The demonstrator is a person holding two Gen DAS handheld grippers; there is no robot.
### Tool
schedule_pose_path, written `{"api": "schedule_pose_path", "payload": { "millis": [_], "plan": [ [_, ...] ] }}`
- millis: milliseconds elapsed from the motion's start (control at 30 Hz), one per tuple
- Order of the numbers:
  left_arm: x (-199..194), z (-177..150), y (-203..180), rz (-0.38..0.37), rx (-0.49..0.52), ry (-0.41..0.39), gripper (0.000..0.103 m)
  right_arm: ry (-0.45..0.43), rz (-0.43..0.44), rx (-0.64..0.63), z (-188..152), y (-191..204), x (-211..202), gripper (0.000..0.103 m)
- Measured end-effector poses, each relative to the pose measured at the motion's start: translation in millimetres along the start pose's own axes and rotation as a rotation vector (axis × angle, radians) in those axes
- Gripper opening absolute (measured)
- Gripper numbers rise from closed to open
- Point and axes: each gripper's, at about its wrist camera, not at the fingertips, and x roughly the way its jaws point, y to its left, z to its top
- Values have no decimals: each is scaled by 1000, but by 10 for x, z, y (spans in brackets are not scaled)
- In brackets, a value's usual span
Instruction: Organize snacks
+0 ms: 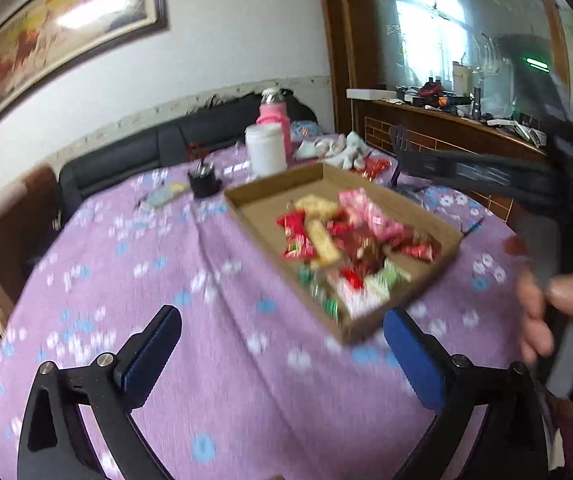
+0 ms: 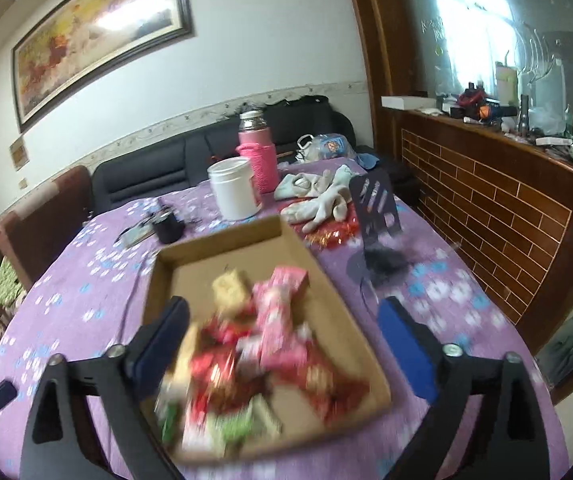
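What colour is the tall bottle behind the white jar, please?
Pink, with a silver cap: the bottle shows best in the right wrist view, behind the white jar.

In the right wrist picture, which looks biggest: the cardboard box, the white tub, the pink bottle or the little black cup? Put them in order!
1. Cardboard box, by far, though it is also nearest the camera.
2. White tub and pink bottle look about alike; the tub partly hides the bottle, so I won't rank them.
3. Black cup, smallest.

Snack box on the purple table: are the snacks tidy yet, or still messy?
Still messy. The snacks are already in the cardboard box, but heaped in a jumble. Both the left gripper and right gripper are open and holding nothing. All the sorting is left.
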Motion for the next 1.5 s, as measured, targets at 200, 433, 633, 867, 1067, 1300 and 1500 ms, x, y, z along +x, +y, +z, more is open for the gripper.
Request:
{"api": "schedule_pose_path", "payload": {
  "millis": [200,433,633,867,1067,1300,1500],
  "plan": [
    [38,-229,200,-3,-90,47,102,-30,-90,-17,-559,42,-494,102],
    [-14,-271,97,57,-47,71,102,-23,-115,48,-674,71,-564,102],
    [44,-345,25,77,-18,103,102,-20,-126,12,-685,226,-553,102],
    [71,-381,46,104,-7,108,102,1,-130,-7,-727,301,-482,102],
    [83,-383,38,107,-1,111,102,6,-130,-7,-737,299,-465,102],
    [78,-379,32,105,1,111,102,17,-130,-1,-759,279,-420,102],
    [9,-376,123,89,-23,115,102,6,-127,-12,-733,312,-425,102]
  ]
}}
